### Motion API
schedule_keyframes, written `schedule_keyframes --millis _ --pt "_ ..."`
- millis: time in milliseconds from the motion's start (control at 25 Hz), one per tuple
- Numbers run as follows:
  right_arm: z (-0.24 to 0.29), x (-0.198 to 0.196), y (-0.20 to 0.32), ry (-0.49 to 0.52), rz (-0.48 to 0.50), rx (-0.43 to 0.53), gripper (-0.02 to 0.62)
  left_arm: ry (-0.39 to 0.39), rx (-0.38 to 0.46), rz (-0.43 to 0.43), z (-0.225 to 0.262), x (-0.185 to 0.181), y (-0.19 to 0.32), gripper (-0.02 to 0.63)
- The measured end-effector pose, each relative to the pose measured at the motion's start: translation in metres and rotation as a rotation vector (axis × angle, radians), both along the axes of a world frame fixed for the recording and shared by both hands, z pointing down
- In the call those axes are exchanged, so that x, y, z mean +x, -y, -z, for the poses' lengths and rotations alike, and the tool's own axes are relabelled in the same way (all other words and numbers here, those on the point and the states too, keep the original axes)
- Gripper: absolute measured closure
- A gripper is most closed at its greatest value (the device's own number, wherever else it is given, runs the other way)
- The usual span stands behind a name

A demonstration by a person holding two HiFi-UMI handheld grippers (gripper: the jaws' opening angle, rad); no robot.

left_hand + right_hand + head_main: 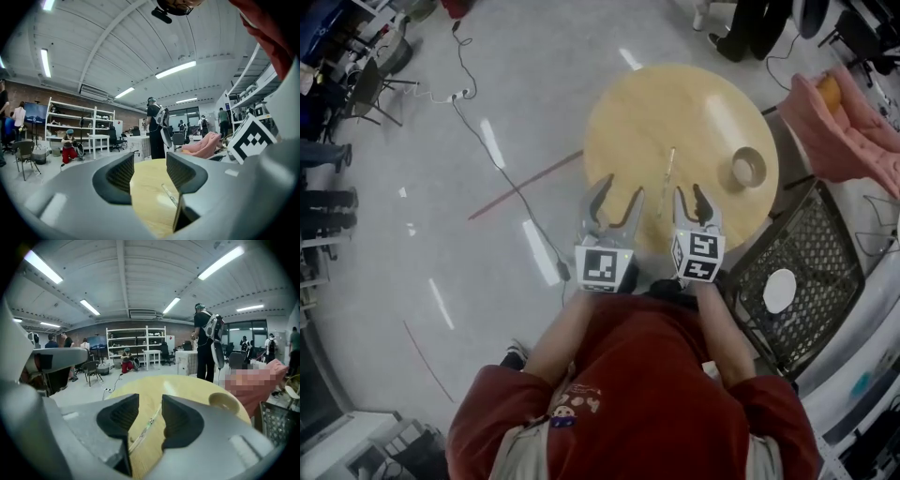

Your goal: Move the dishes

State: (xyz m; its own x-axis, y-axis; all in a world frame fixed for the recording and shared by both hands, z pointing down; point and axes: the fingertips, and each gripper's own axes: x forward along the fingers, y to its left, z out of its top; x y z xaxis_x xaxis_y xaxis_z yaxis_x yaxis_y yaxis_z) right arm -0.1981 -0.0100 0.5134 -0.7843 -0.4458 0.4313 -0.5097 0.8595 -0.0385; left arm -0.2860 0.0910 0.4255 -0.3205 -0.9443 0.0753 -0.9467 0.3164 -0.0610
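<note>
Tools were both found released and empty. The left tool [619, 193] had its jaws well apart, and the right tool [691, 192] had its jaws parted by a narrower gap. Each was held over the near edge of the round desk [647, 112], touching nothing.

The one clear dish, a white plate [779, 291], lay flat inside the black wire basket [825, 234] just beside the desk on the person's right and lower than the desktop. A beige ring-shaped item [748, 167] stood on the desk's far right; whether it was a small bowl or a roll could not be told. A thin strip [667, 178] lay on the desk ahead of and between the two tools.

Risks noted, as judgement:
- The plate lay flat, offering little rim to pinch, so a shallow bite would likely slip and drop it back against the wire.
- A steep reach down into the basket could knock a jaw on its wall or tip the basket.
- Setting the plate on the desk without looking could push the strip or the ring-shaped item off the edge.
- A cable [502, 169] ran across the floor on the left, a trip hazard if the person stepped that way.
</note>
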Motion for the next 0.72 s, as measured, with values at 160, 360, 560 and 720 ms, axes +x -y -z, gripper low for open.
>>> schedule_keyframes --millis 160,360,560,720 --pt "-0.023 -0.014 -0.001 -0.043 -0.012 -0.065 0.443 -0.012 0.003 0.037 -0.002 -0.016 -0.014 0.380" --pt "-0.045 -0.029 -0.001 -0.101 -0.021 -0.107 0.443 0.011 0.025 0.064 0.005 -0.032 -0.028 0.380" --pt "-0.076 -0.031 0.006 -0.183 -0.050 -0.167 0.443 0.027 0.033 0.080 0.008 -0.038 -0.034 0.380" --pt "-0.094 -0.037 0.005 -0.239 -0.038 -0.195 0.443 0.035 0.028 0.095 0.008 -0.043 -0.038 0.380"
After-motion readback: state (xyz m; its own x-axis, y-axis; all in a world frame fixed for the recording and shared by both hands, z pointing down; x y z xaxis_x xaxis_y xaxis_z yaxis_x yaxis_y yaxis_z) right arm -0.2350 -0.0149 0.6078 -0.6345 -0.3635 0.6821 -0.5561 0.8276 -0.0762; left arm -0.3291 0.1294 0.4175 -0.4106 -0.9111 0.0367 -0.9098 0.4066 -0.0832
